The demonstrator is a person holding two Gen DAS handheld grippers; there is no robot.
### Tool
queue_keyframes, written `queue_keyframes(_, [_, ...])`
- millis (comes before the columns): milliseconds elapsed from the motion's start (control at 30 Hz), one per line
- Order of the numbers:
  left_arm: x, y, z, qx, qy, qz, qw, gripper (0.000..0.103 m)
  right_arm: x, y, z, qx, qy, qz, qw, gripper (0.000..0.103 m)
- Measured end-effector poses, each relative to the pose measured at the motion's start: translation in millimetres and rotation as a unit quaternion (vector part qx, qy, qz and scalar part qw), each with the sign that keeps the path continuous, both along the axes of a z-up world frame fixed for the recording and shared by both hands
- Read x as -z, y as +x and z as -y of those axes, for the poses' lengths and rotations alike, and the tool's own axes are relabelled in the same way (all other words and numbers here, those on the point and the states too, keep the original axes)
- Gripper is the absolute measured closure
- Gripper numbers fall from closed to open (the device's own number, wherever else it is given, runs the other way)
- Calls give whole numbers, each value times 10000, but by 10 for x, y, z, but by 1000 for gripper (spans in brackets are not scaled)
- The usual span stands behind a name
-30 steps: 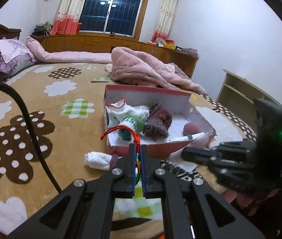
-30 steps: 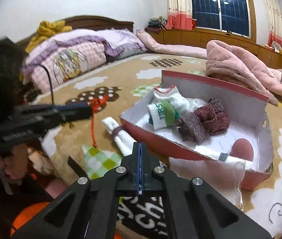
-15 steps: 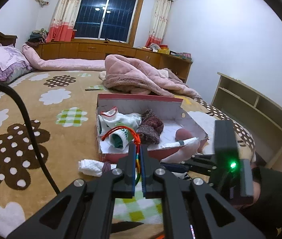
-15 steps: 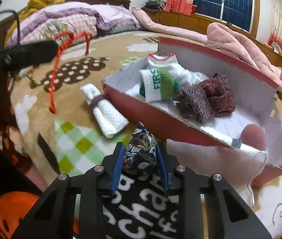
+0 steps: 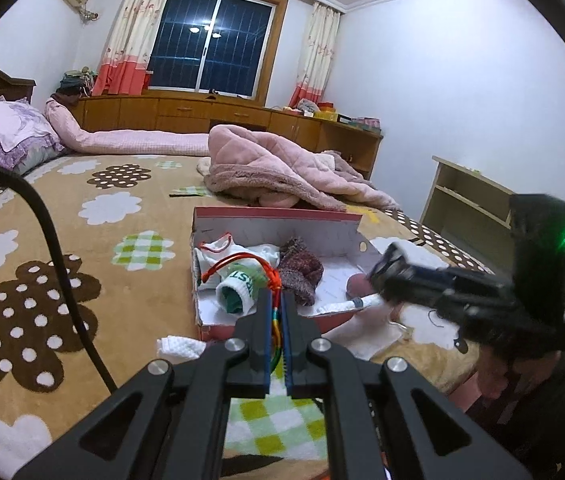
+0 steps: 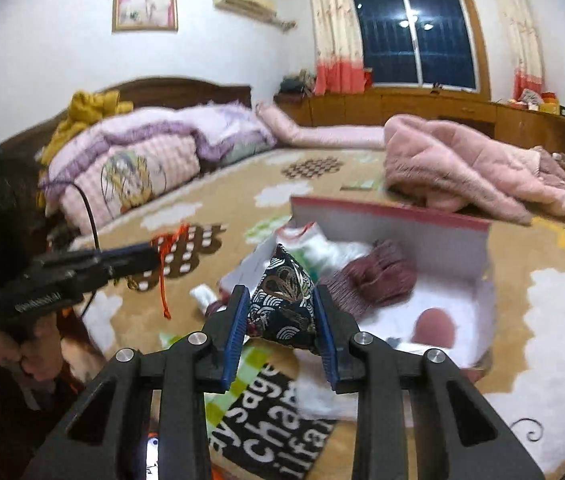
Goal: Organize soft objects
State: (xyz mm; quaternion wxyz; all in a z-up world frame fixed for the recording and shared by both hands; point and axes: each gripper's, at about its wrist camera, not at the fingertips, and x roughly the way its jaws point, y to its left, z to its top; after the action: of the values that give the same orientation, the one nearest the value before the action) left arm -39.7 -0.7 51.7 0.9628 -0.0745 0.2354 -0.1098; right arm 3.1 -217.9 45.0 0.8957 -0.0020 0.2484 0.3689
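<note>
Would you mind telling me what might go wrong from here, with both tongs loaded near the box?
1. The patterned pouch is pinched only by its sides in the right tongs, above the red box edge; it might slip and fall outside.
2. The red cord held by the left tongs loops over the white socks and could drag them out.
</note>
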Motion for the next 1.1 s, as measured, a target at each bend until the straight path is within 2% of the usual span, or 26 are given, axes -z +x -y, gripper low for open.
queue_keyframes(267, [-10,59,18,19,-61,7,10000,99,-28,39,220,352,72,-62,9993,69])
queue_keyframes(533, [53,107,48,81,59,-35,9999,99,-73,135,124,394,364,-49,9985,69])
queue_keyframes(700, [55,161,53,67,188,-38,9998,99,-15,189,71,603,197,43,9980,69])
queue_keyframes(833, [41,214,52,49,291,28,9996,99,11,326,169,856,284,-116,9959,69])
queue_keyframes(1100, [109,416,9,-61,269,-125,9995,99,104,568,219,1043,13,-250,9942,69])
